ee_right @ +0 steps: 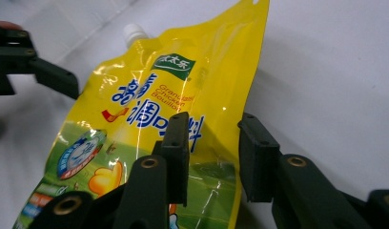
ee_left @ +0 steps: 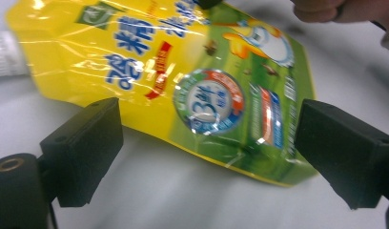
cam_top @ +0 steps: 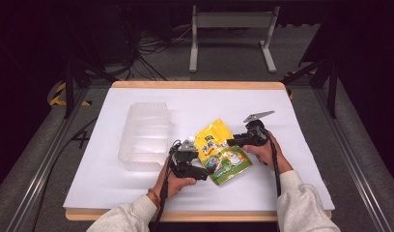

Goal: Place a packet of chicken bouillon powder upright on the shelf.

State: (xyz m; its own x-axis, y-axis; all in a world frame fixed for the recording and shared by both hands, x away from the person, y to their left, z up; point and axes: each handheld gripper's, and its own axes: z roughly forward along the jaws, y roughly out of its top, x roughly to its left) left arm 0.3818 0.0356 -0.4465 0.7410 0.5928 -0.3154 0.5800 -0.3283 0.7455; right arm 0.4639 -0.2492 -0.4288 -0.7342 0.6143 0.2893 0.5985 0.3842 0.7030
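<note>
A yellow and green spouted pouch [cam_top: 221, 152] lies flat on the white table, its white cap [ee_right: 134, 32] pointing away from me. My left gripper [cam_top: 204, 171] sits at the pouch's near left corner. In the left gripper view its jaws [ee_left: 209, 129] stand wide open, with the pouch [ee_left: 183, 62] just beyond them and untouched. My right gripper [cam_top: 231, 142] reaches in from the right. Its jaws [ee_right: 214, 126] are partly closed: one rests over the pouch [ee_right: 149, 95], the other beside its edge, and a gap shows between them.
A clear ribbed plastic container [cam_top: 144, 135] stands on the left of the white table cover [cam_top: 282, 183]. The table's wooden front edge [cam_top: 209, 215] is close to my arms. A metal frame [cam_top: 231, 21] and cables lie on the floor beyond the table.
</note>
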